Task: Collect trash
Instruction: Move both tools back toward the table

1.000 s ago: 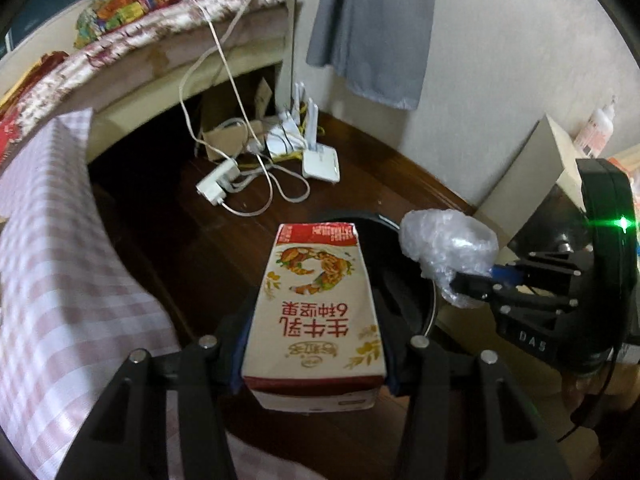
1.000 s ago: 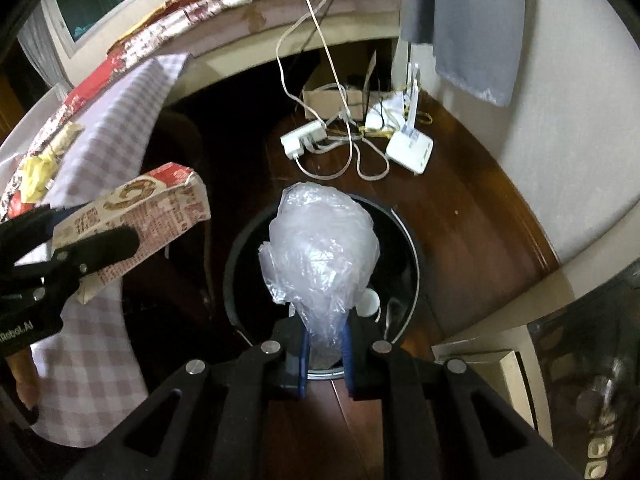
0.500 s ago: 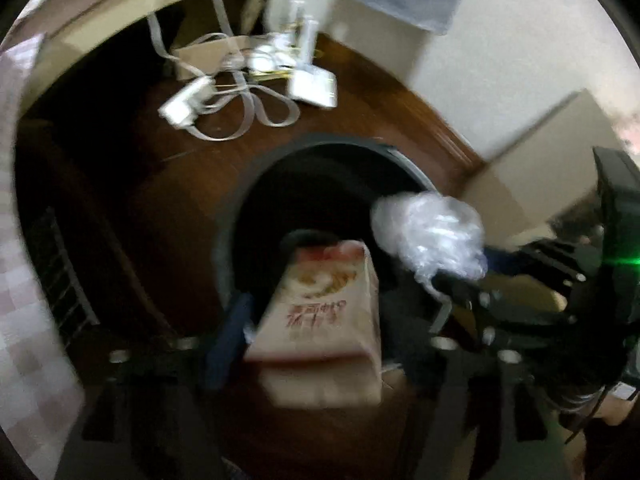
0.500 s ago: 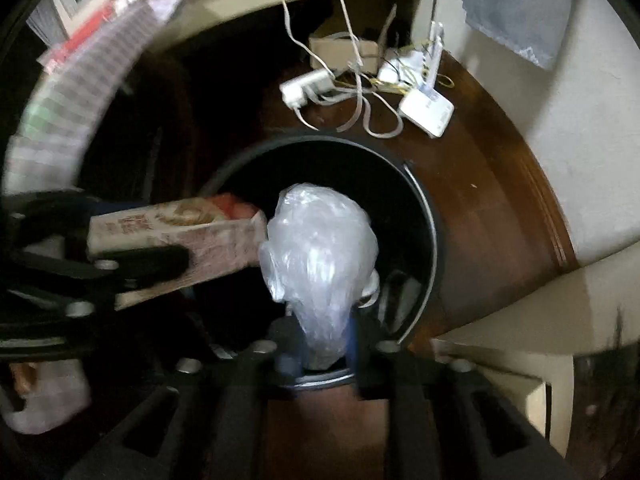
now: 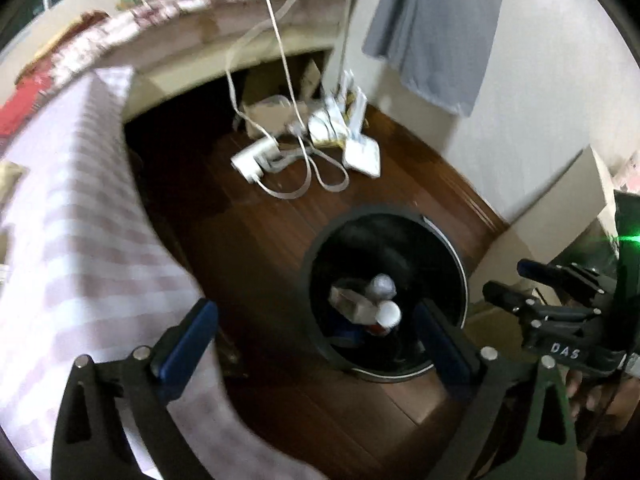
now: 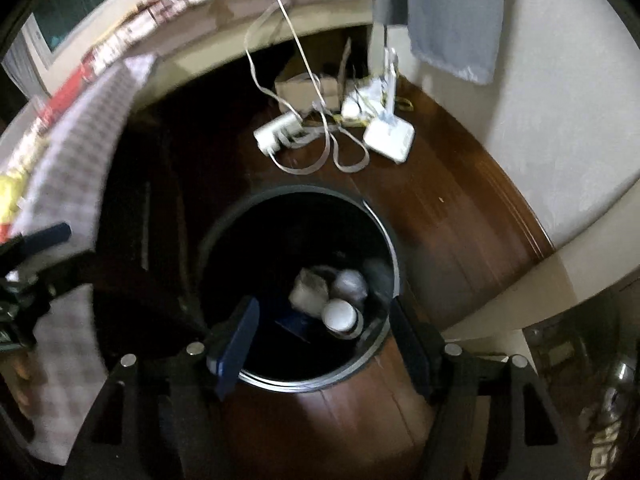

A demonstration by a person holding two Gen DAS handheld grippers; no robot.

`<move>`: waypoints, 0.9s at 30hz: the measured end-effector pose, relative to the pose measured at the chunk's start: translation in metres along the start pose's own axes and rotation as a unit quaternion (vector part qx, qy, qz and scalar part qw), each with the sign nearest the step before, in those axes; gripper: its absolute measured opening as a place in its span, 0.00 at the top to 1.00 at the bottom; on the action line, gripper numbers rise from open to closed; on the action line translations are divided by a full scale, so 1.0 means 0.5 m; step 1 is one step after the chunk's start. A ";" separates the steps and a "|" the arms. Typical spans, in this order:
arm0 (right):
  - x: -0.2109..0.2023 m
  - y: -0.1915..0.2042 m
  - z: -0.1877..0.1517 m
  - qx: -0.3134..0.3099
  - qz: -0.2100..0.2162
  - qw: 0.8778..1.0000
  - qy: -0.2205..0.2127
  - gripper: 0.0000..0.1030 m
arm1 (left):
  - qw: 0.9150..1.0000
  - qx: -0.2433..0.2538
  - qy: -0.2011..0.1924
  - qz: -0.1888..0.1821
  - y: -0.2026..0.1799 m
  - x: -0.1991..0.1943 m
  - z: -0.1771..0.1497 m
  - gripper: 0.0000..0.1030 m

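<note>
Right wrist view is looking steeply down into a round black trash bin (image 6: 384, 248) standing on the dark brown wooden floor (image 6: 460, 216), and the right gripper (image 6: 326, 344) is hanging right over the near part of its rim. Its jaws are opening, with nothing between them; only the bin's dark mouth is showing in the gap. At the bottom of the bin a crumpled pale milk carton (image 6: 310, 290), a wad of clear plastic wrap (image 6: 351, 285) and a white paper cup (image 6: 340, 315) are lying together, touching one another, towards the right-hand wall of the bin.

From the left wrist view, the left gripper (image 5: 316, 336) is also opening, its jaws spread wide and holding nothing, with the same bin (image 5: 440, 240) lying ahead and slightly to the right of its centre line. A pink-and-white checked cloth (image 5: 72, 248) is hanging over the edge of the worktop to the left of that gripper, just beside its left finger.

By my reading, both pieces of trash are sitting in the bin already, straight below the jaws, so no further reach downward seems needed. Any remaining trash would be lying away from the bin, probably up on the worktop beyond the checked cloth, and the left gripper is standing nearer that edge than the right.
</note>
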State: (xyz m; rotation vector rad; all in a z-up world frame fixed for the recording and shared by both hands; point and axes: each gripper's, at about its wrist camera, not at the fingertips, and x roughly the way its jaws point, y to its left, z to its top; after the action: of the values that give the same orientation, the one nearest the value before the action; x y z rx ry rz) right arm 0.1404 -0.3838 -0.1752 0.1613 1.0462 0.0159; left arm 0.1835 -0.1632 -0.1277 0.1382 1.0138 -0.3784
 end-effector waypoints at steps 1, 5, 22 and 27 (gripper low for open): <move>-0.016 0.014 0.007 -0.004 0.001 1.000 -0.009 0.33 | 1.000 0.001 -0.010 0.005 0.006 -0.012 0.004 0.03; -0.062 0.077 0.038 -0.031 0.002 0.999 -0.040 0.32 | 0.999 -0.008 -0.046 0.022 0.056 -0.074 0.010 0.03; -0.166 0.426 0.083 -0.211 0.089 0.969 -0.089 0.33 | 0.987 -0.097 -0.081 0.100 0.287 -0.192 -0.074 0.03; -0.175 0.500 0.088 -0.229 0.096 0.964 -0.092 0.33 | 0.980 -0.129 -0.095 0.115 0.346 -0.227 -0.110 0.03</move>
State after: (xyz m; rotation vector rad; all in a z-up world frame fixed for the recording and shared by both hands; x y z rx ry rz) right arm 0.1505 -0.1499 -0.0431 -0.1549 0.8133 0.4099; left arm 0.1503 0.0404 -0.0711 -0.0162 0.8382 -0.0459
